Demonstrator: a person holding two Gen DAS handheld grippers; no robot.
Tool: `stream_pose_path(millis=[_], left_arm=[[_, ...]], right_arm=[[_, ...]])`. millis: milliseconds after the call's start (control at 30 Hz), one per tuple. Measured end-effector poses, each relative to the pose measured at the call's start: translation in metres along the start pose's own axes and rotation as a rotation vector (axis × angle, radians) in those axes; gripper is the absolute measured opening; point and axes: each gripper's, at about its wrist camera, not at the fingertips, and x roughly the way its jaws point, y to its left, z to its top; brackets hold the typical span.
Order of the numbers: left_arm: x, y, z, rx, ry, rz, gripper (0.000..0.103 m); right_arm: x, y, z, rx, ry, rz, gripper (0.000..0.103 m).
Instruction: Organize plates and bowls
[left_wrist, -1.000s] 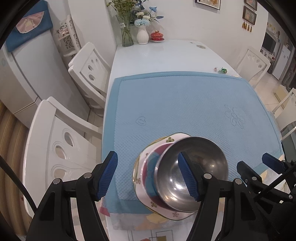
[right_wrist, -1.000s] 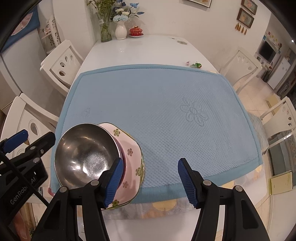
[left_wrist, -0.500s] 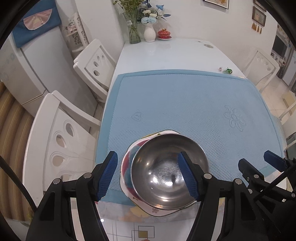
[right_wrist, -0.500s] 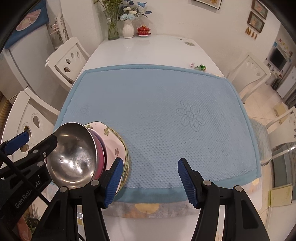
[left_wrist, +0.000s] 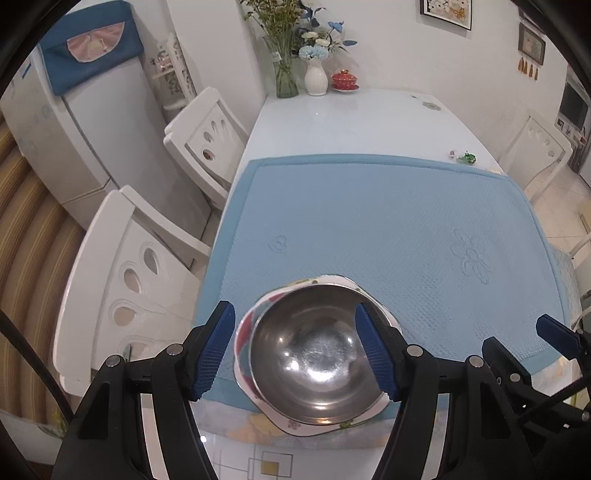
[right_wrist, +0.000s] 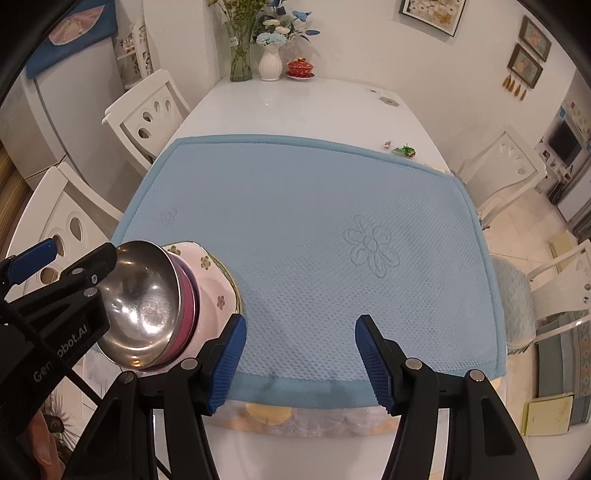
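A steel bowl (left_wrist: 314, 354) sits nested in a pink bowl on a flowered plate (left_wrist: 295, 424) at the near left corner of the blue mat (left_wrist: 388, 221). My left gripper (left_wrist: 299, 350) is open, its blue fingers apart on either side of the stack, above it. In the right wrist view the stack (right_wrist: 147, 306) is at the left with the pink bowl (right_wrist: 188, 299) and plate (right_wrist: 218, 280) showing. My right gripper (right_wrist: 299, 358) is open and empty over the mat's near edge, right of the stack.
White chairs (left_wrist: 122, 280) stand along the table's left side and others (right_wrist: 506, 162) on the right. Vases of flowers (left_wrist: 314, 74) and a red lidded cup (left_wrist: 343, 79) stand at the far end. A small green item (right_wrist: 404, 150) lies by the mat's far right corner.
Both grippers have shifted relative to the stack: it now lies centred between the left fingers and further left in the right view. Both stay open.
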Motion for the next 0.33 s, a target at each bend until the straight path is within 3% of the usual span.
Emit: stream_pose_path(millis=[333], left_arm=[[-0.006, -0.022, -0.004, -0.007, -0.035, -0.004, 0.066]], right_arm=[[0.004, -0.025, -0.003, 0.004, -0.002, 0.007, 0.059]])
